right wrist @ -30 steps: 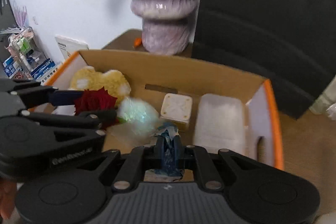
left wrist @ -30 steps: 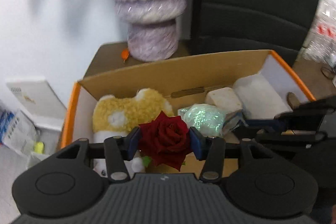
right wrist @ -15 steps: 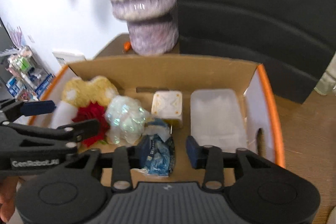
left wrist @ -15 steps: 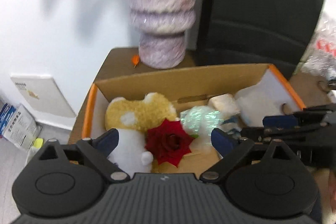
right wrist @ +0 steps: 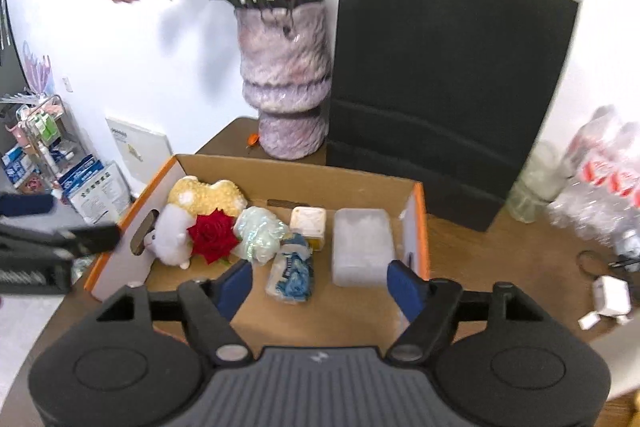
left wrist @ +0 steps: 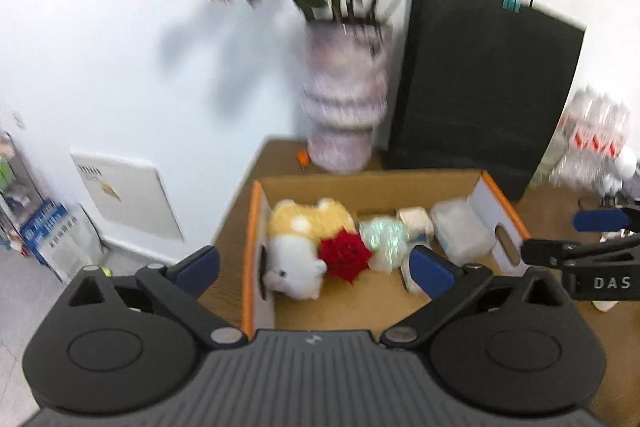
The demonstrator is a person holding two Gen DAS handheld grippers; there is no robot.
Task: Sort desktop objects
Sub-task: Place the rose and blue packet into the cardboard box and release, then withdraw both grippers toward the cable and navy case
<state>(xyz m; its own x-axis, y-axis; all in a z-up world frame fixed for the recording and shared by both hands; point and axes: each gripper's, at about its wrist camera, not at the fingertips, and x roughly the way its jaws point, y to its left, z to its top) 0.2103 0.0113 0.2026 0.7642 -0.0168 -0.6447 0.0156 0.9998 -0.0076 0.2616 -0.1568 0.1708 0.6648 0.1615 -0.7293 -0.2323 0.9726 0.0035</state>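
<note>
**Both grippers are empty above the box**

The left gripper (left wrist: 314,265) has its blue fingers spread wide, and nothing is between them. They have just been opening. The soft red rose (left wrist: 345,256) lies in the brown cardboard box with orange edges (left wrist: 249,247), below the fingers and about midway between them. It leans on the yellow and white plush toy (left wrist: 298,245), with the shiny pale green wrapped ball (left wrist: 384,235) touching its other side.

The right gripper (right wrist: 318,285) has also just been opening, and its blue fingers are apart with nothing held. The small blue and white crinkly packet (right wrist: 291,273) lies on the box floor just in front of these fingers, a bit toward the left one. Its long side points away from the camera. A cream square box (right wrist: 308,223) sits just behind it, and a frosted clear plastic tub (right wrist: 362,247) is beside it on the right.

Both things look put away. The next thing to sort may be the small white pieces (right wrist: 608,301) on the brown wooden table (right wrist: 500,251), right of the box. The right gripper is nearer to them.
</note>
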